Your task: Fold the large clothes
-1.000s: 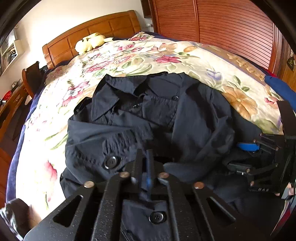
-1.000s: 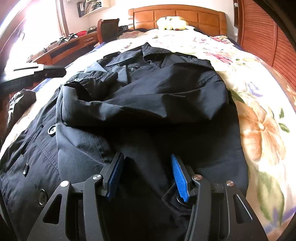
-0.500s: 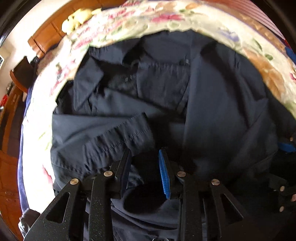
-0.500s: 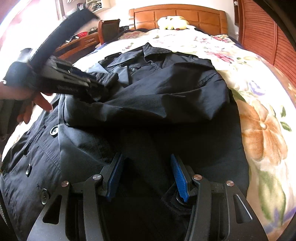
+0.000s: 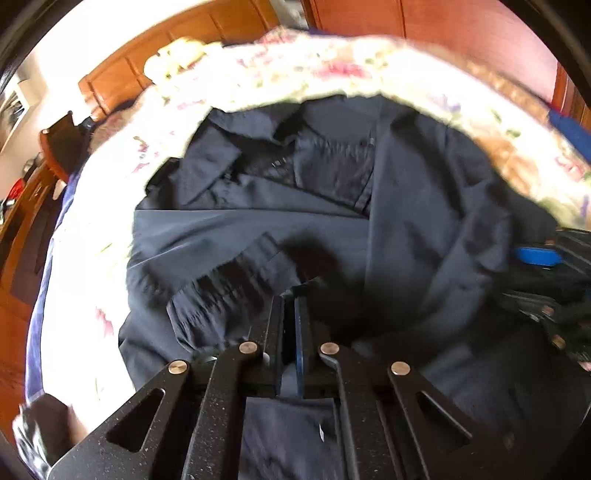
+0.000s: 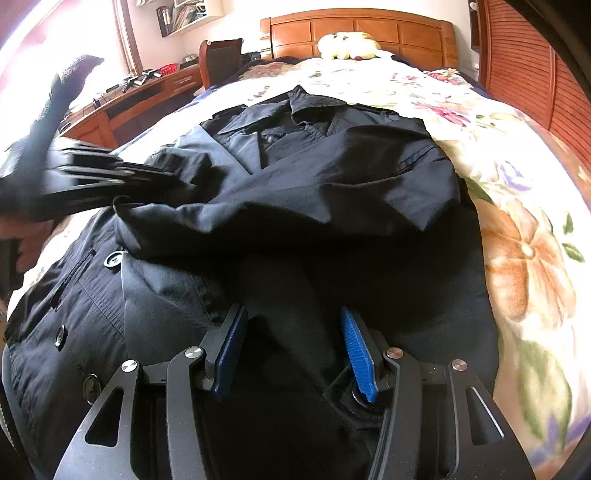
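Note:
A dark navy coat [image 6: 332, 192] with big buttons lies spread on the bed, collar toward the headboard, both sleeves folded across its front. In the left wrist view the coat [image 5: 369, 221] fills the middle. My left gripper [image 5: 289, 295] is shut just beside the sleeve cuff [image 5: 229, 291]; nothing shows between its pads. It also shows blurred at the left of the right wrist view [image 6: 122, 177]. My right gripper [image 6: 291, 325] is open, resting low on the coat's lower part, with dark cloth between its blue pads.
The floral bedspread [image 6: 524, 258] surrounds the coat. A wooden headboard [image 6: 354, 29] with a yellow plush toy [image 6: 347, 44] is at the far end. A desk and chair [image 6: 218, 62] stand on the left, slatted wooden doors [image 6: 524, 66] on the right.
My left gripper opened over the sleeve cuff half a second ago and has now shut and drawn back slightly. The left sleeve now lies across the coat. The right gripper has stayed still and open.

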Demonstrator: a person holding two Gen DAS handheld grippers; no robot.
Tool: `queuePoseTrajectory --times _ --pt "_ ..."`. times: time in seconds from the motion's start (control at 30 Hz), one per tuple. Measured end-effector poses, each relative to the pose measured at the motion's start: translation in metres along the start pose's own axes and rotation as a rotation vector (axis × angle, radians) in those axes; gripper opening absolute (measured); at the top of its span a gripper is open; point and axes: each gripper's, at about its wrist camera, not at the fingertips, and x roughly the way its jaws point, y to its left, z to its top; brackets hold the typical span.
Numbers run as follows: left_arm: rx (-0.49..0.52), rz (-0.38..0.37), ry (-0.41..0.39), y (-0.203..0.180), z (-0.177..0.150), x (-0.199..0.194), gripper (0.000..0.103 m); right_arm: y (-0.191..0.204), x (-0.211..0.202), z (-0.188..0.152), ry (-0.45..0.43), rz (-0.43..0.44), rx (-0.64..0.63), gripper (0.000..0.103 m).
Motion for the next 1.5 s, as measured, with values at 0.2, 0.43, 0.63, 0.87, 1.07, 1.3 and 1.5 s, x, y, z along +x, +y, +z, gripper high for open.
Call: queuePoseTrajectory --times 0.2,0.43,0.63,0.87,1.07,1.3,1.5 --pt "-0.099 -0.016 -0.143 0.012 -0.047 -0.064 0.005 0.0 -0.001 0.0 -0.011 -0.004 0.003 0.054" --pt "-0.165 -0.071 -0.176 0.002 -0.107 -0.094 0.005 0.0 -0.007 -0.001 -0.049 -0.013 0.006 0.054" --pt "-0.198 -0.112 -0.189 -0.009 -0.139 -0.117 0.005 0.003 -0.011 -0.005 -0.069 -0.034 -0.001 0.054" --pt "-0.233 -0.137 -0.208 -0.012 -0.166 -0.146 0.005 0.004 -0.013 -0.007 -0.08 -0.054 -0.005 0.054" --pt "-0.257 -0.122 -0.214 -0.006 -0.181 -0.159 0.005 0.006 -0.014 -0.008 -0.083 -0.062 -0.009 0.054" --pt "-0.279 -0.077 -0.188 0.013 -0.196 -0.153 0.023 0.009 -0.02 -0.008 -0.109 -0.074 -0.024 0.054" --pt "-0.321 -0.08 -0.181 0.031 -0.211 -0.144 0.033 0.033 -0.042 -0.009 -0.132 -0.085 -0.108 0.054"
